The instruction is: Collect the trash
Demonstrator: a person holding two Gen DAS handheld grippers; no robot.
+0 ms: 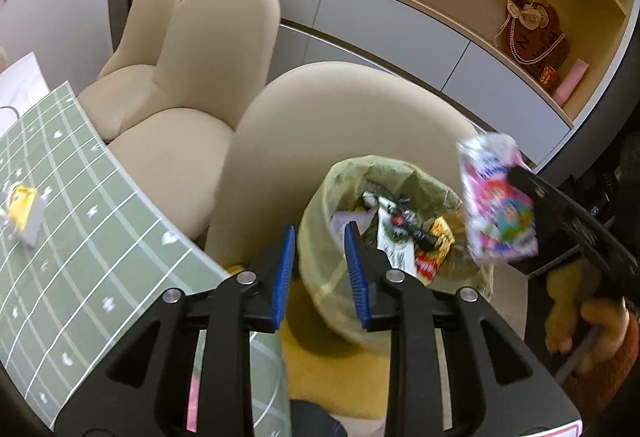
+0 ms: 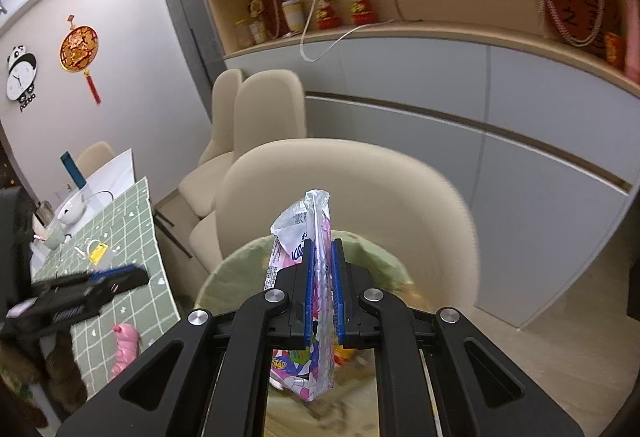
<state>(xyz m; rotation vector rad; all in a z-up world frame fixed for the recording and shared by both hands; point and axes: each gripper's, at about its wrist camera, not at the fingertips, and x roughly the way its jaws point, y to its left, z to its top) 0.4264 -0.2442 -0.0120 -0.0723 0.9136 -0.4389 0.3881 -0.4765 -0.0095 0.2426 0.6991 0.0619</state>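
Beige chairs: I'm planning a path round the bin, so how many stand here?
3, maybe more hidden: one right behind the lined bin, two further back beside the table.

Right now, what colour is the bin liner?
Pale yellow-green, translucent: the bin liner shows best in the left wrist view, below the wrapper that the right gripper holds.

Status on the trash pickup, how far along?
Done: wrappers already lie in the lined bin. In hand: the right gripper is shut on a pink packet above the bin, not yet dropped. Left: a yellow scrap remains on the green tablecloth; the left gripper is open.
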